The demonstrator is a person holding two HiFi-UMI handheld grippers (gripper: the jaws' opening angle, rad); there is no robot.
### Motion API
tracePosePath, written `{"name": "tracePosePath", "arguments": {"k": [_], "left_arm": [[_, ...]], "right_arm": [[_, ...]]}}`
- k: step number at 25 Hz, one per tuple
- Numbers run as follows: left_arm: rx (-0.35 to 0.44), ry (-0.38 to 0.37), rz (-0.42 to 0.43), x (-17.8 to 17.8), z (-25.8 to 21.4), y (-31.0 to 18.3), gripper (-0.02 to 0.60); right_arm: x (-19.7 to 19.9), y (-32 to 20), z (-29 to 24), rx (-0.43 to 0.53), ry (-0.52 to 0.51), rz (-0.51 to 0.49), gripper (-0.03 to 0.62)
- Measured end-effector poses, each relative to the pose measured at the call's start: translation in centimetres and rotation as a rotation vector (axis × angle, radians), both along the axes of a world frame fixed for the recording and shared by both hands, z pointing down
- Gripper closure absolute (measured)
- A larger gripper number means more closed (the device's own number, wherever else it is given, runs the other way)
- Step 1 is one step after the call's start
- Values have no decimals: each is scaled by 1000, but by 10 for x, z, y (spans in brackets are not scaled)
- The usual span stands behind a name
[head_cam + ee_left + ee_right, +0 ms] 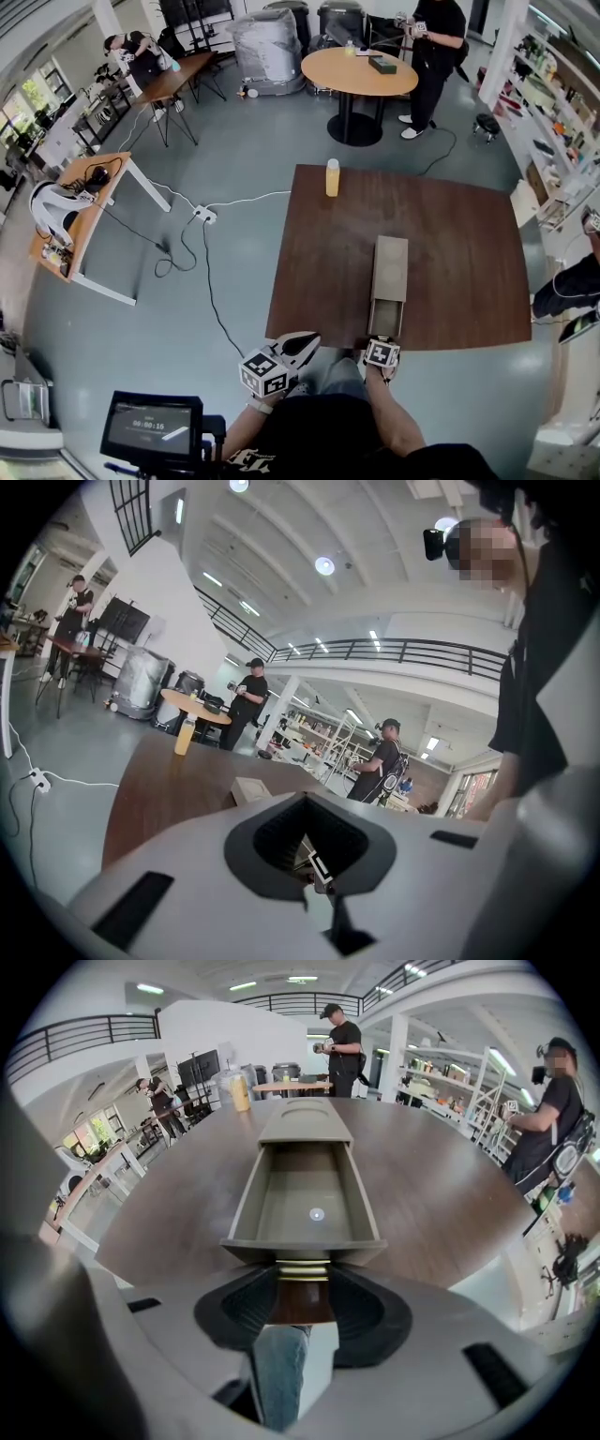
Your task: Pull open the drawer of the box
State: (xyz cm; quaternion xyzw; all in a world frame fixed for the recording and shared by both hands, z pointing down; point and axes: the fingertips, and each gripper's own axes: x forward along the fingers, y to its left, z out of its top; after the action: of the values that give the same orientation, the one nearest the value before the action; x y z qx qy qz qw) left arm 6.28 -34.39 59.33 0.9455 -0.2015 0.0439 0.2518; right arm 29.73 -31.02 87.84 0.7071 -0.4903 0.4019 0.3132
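Drawer handle (302, 1267), brass-coloured, pinched btwn pads of right gripper (302, 1288), jaws wide on it. The drawer (305, 1199) stands well out of grey box (305, 1121), front at near edge of table (450, 234); box lies lengthwise, mid-table. Left gripper (305, 808): jaws together, holding nothing, just off table's near edge.

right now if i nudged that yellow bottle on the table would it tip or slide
Probably tip: the bottle stands tall and narrow, alone near the far edge of the table. It looks full, so likely hefty for its size. Once down it may roll.
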Motion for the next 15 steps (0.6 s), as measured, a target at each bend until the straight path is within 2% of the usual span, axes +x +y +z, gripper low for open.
{"name": "tracePosePath", "arguments": {"k": [2, 8, 15], "left_arm": [[5, 0, 5, -3, 0, 1, 581], [9, 7, 9, -3, -6, 9, 581], [11, 18, 16, -6, -8, 16, 581]], "right_arm": [[-6, -1, 3, 24, -16, -13, 441], [-6, 23, -4, -21, -2, 9, 441], [-16, 35, 1, -3, -29, -9, 441]]}}
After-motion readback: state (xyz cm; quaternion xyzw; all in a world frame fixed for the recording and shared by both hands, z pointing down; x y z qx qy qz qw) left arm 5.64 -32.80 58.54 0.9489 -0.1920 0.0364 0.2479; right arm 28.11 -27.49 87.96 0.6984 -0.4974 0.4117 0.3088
